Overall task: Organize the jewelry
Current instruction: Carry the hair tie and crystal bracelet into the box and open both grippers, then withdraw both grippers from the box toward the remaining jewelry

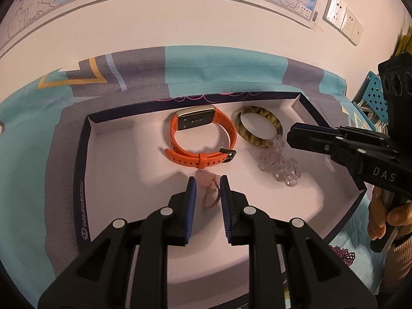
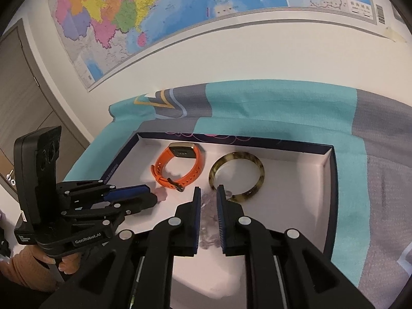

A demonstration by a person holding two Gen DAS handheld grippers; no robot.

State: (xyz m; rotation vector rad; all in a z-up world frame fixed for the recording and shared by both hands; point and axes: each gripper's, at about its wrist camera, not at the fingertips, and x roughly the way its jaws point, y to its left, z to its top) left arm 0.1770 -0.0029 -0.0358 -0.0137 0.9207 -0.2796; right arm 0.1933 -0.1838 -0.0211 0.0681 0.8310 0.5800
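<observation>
1. Inside the shallow white box, which rests on a teal and grey cloth against the wall, four pieces of jewelry lie on the floor of the tray: an orange watch at the back centre, a tortoiseshell bangle just to its right, a clear crystal bracelet touching the bangle's near edge, and a small pink corded charm in front of the watch.
2. The left gripper hangs over the pink charm with its blue pads a narrow gap apart, one on each side of the cord. The cord looks slack between them, so I judge it is straddled rather than pinched, either just set down or about to be taken.
3. The right gripper is likewise narrowly parted around the crystal bracelet, whose beads show between and below the pads. I cannot tell whether the pads actually press the beads.
4. The watch stands on its closed strap with the face tipped back, and the bangle lies flat beside it; both seem placed in a row along the far wall, leaving the near half for the smaller pieces.
5. Both tools point inward from opposite sides, probably so each hand can work its own item without crossing.
6. The loose beads may slip or snag the bangle if dragged.
</observation>
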